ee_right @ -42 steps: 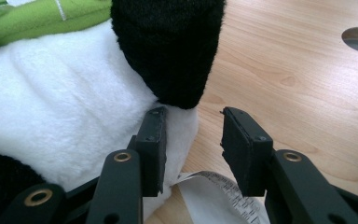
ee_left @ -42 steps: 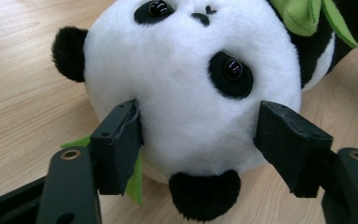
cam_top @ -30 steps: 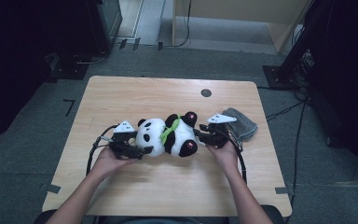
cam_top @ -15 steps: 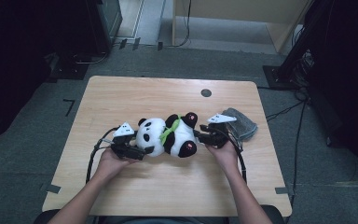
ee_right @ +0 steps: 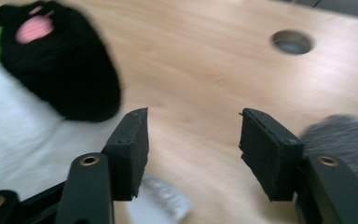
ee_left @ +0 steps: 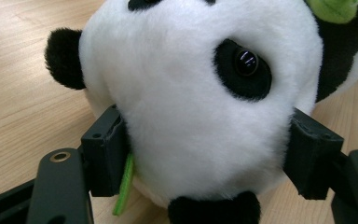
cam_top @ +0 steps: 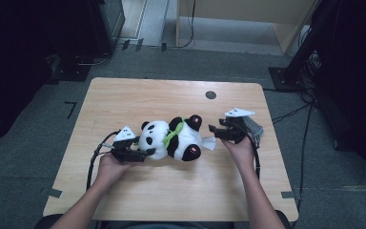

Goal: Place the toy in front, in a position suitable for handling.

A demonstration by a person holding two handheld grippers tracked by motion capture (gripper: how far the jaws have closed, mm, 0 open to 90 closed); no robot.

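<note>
Plainly, black-and-white plush panda [cam_top: 172,139] with green scarf [cam_top: 172,133], lying sideways

The panda [cam_top: 174,139] lies on the table [cam_top: 171,95] between both claws.

No text, label, brand or number can be read.

Panda plush toy [ee_left: 186,107]: soft pile fabric, white and black, matt; eye of glossy black plastic.
Scarf [cam_top: 172,133]: green cloth, matt.
Foot pad [ee_right: 33,29]: pink cloth on black fur.
Sewn-in label [cam_top: 208,142]: white, thin, fabric-like, at the toy's 3 o'clock side.
Left gripper [ee_left: 205,154]: matt black plastic, pad faces slightly rough.
Right gripper [ee_right: 193,149]: same finish; brass-coloured metal rivets.
Table [cam_top: 181,186]: light wood grain, smooth, faint sheen.
Grey cloth [ee_right: 345,140]: fuzzy, matt.
</note>
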